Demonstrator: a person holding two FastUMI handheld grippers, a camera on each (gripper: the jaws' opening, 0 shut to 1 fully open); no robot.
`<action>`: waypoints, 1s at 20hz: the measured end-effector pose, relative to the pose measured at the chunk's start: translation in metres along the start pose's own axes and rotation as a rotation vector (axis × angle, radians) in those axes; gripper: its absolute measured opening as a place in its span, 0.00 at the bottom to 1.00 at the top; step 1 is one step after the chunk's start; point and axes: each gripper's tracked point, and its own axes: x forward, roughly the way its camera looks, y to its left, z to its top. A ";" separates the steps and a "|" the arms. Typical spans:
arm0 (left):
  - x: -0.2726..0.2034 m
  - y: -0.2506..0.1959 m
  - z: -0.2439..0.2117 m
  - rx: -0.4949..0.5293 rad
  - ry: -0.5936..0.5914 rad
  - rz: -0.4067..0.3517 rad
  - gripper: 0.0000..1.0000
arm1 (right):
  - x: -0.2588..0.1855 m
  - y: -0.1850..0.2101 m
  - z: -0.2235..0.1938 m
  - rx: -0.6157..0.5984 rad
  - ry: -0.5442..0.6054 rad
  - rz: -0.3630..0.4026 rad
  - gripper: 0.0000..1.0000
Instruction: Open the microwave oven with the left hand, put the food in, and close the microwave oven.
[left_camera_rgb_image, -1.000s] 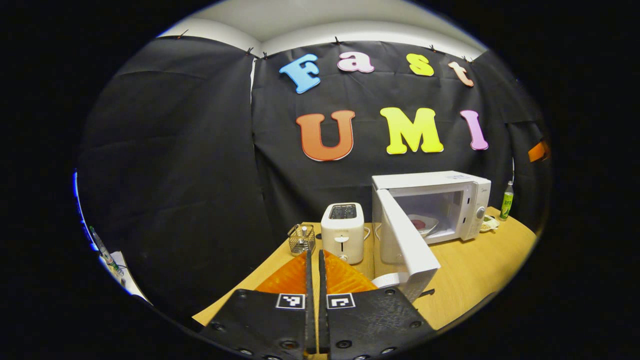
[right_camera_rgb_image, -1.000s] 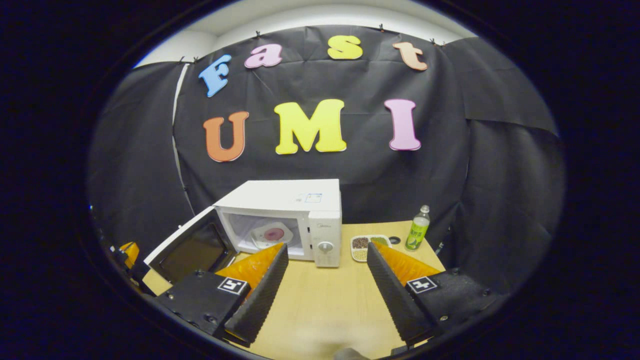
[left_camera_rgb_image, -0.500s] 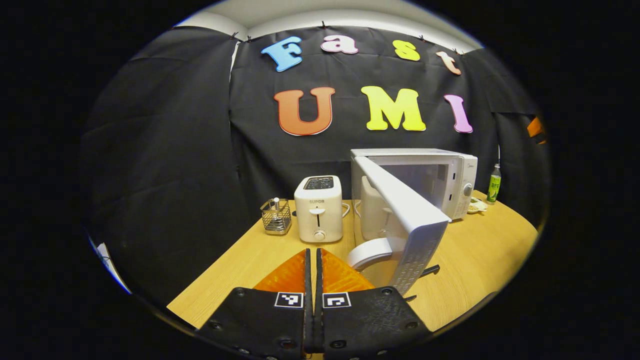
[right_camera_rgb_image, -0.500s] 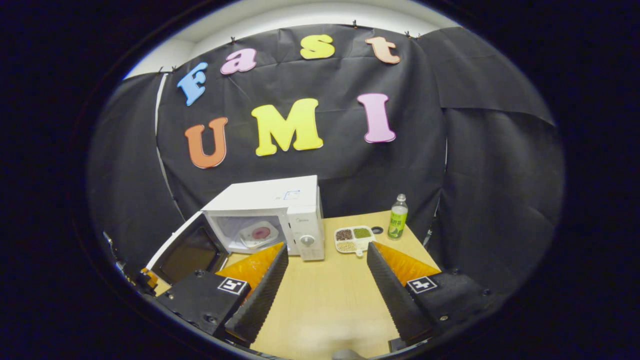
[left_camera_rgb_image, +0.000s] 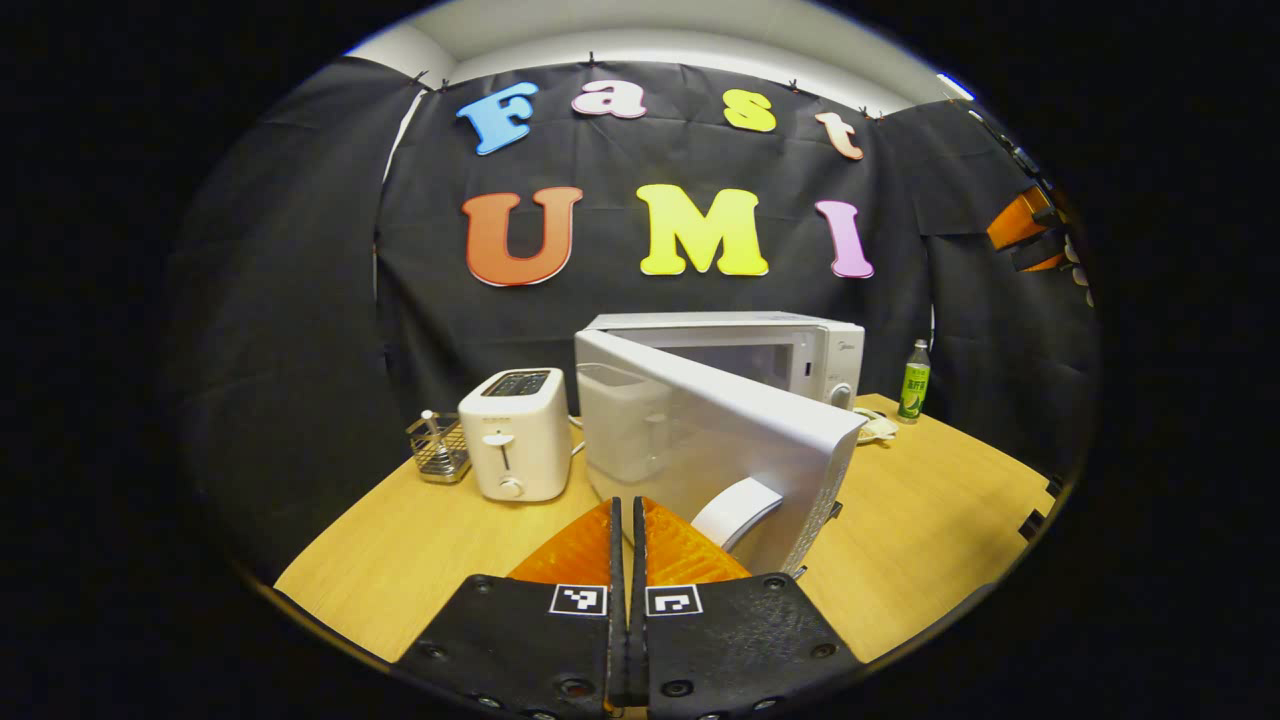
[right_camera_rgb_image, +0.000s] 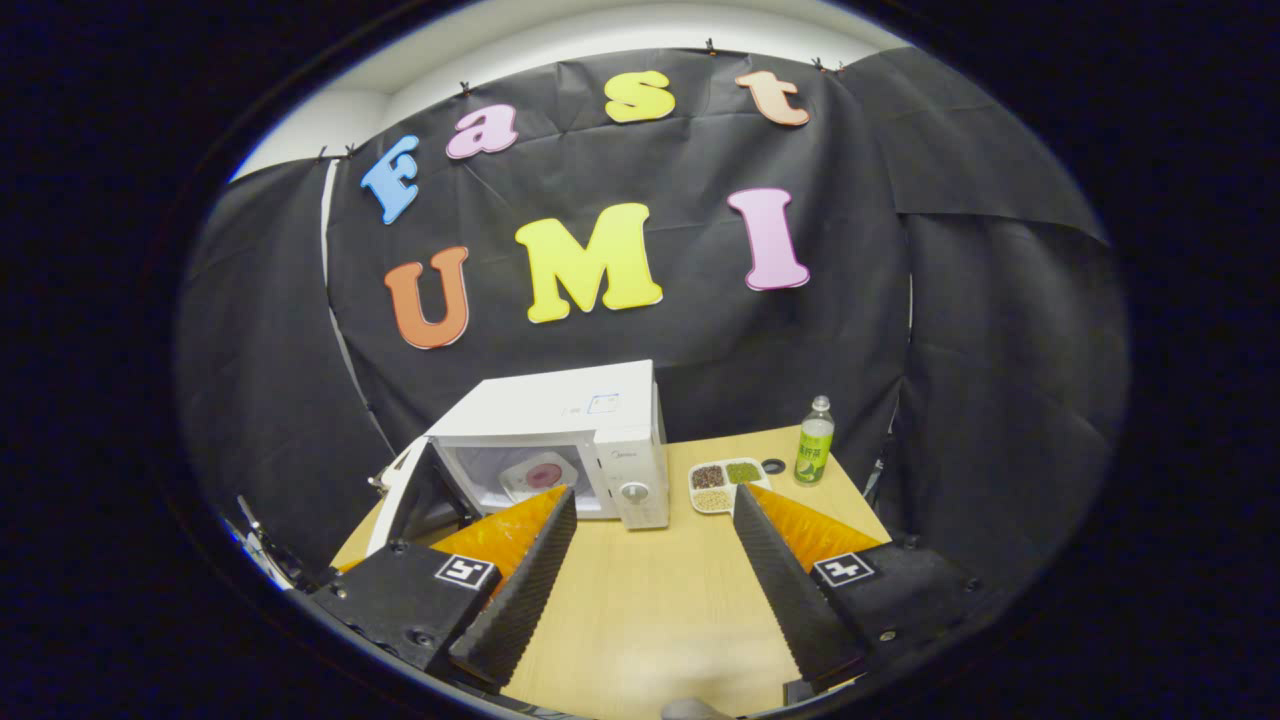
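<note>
microwave (right_camera_rgb_image: 575, 440): white, sits at the back of the counter (right_camera_rgb_image: 650, 600), door (left_camera_rgb_image: 715, 450) partly open
food: plate (right_camera_rgb_image: 540, 475) with something pink on it, inside the microwave
left gripper (left_camera_rgb_image: 627, 540): fingers pinched together with nothing between them, right in front of the door's outer face
right gripper (right_camera_rgb_image: 648, 520): spread wide, empty, hanging over bare counter in front of the microwave
toaster (left_camera_rgb_image: 512, 433): just left of the microwave, wire basket (left_camera_rgb_image: 436, 447) beyond it
snack tray (right_camera_rgb_image: 724, 482): right of the microwave, green bottle (right_camera_rgb_image: 814, 455) past that
</note>
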 end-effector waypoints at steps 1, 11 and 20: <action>0.008 -0.016 0.002 -0.003 -0.004 -0.025 0.00 | 0.000 -0.002 0.002 -0.003 0.003 0.002 0.92; 0.111 -0.146 0.023 0.052 -0.035 -0.228 0.00 | 0.017 -0.030 0.004 0.014 0.041 -0.004 0.92; 0.204 -0.179 0.038 0.079 -0.038 -0.206 0.00 | 0.038 -0.041 0.007 0.016 0.064 0.022 0.92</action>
